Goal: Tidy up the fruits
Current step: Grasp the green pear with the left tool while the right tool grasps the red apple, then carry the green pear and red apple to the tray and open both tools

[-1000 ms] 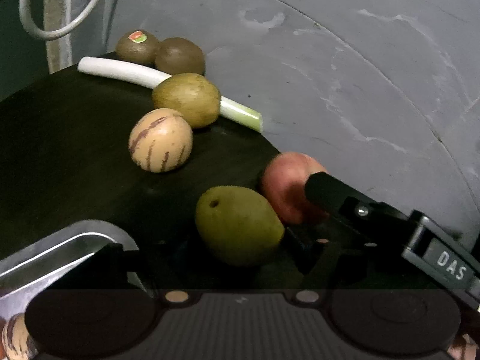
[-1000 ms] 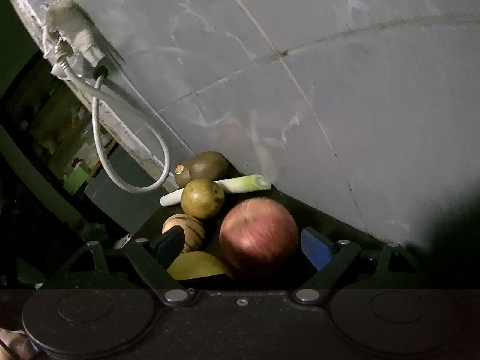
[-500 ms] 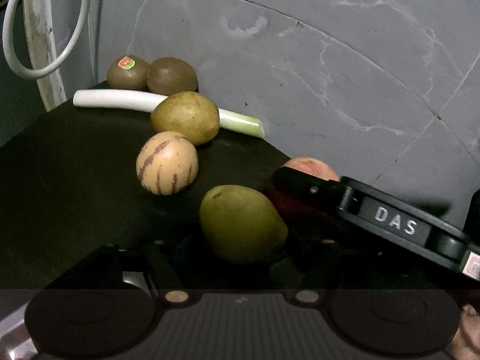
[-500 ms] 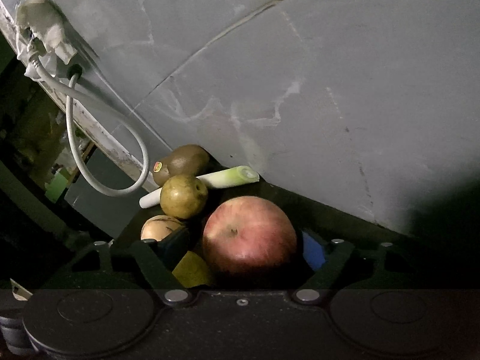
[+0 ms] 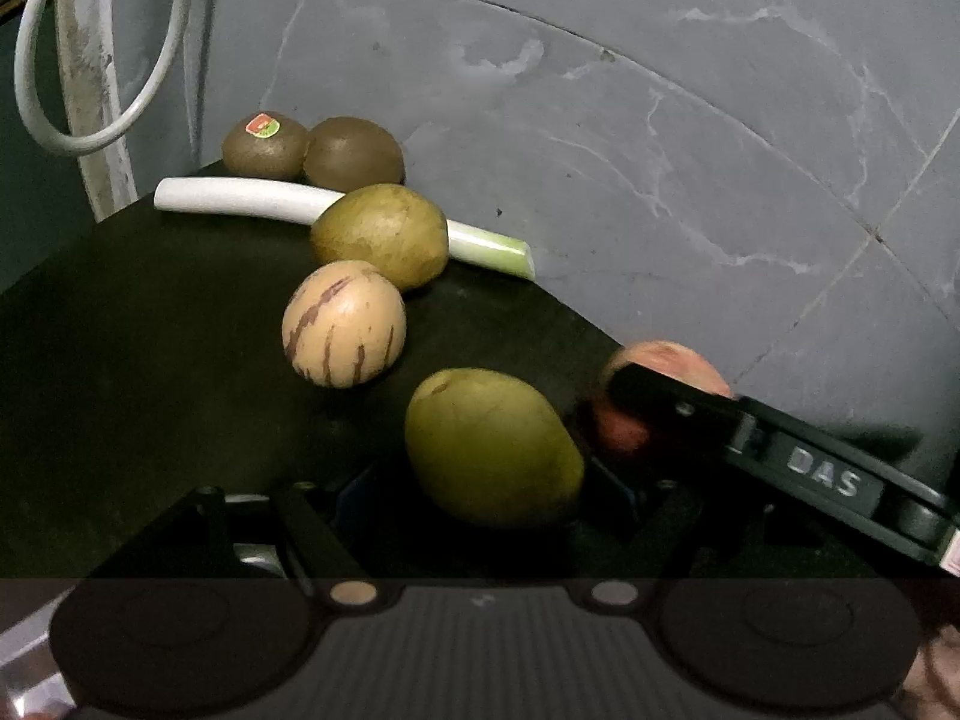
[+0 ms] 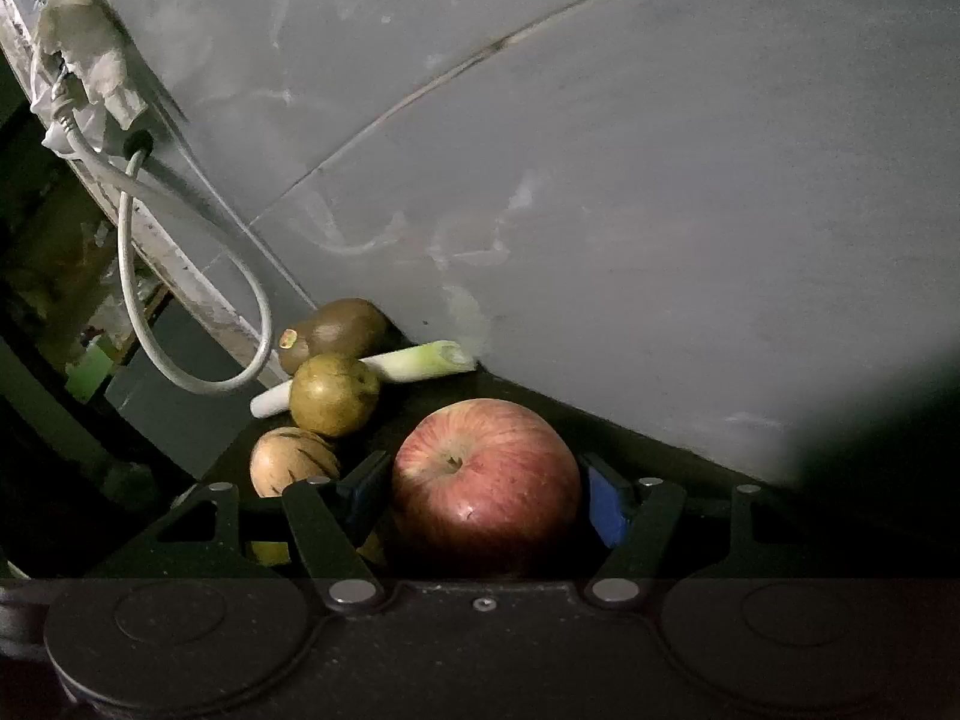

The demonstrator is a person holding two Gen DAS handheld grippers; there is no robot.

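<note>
Behind, a leek [image 5: 252,201] lies against 2 kiwis [image 5: 312,147].

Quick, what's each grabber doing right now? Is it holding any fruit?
Left gripper: open around the green mango, not squeezing it.
Right gripper: shut on the red apple.

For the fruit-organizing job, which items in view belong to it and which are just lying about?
Belongs: red apple between the right gripper fingers, green mango before the left gripper, striped melon, brown pear, two kiwis.

Lying about: leek, white cable.
</note>
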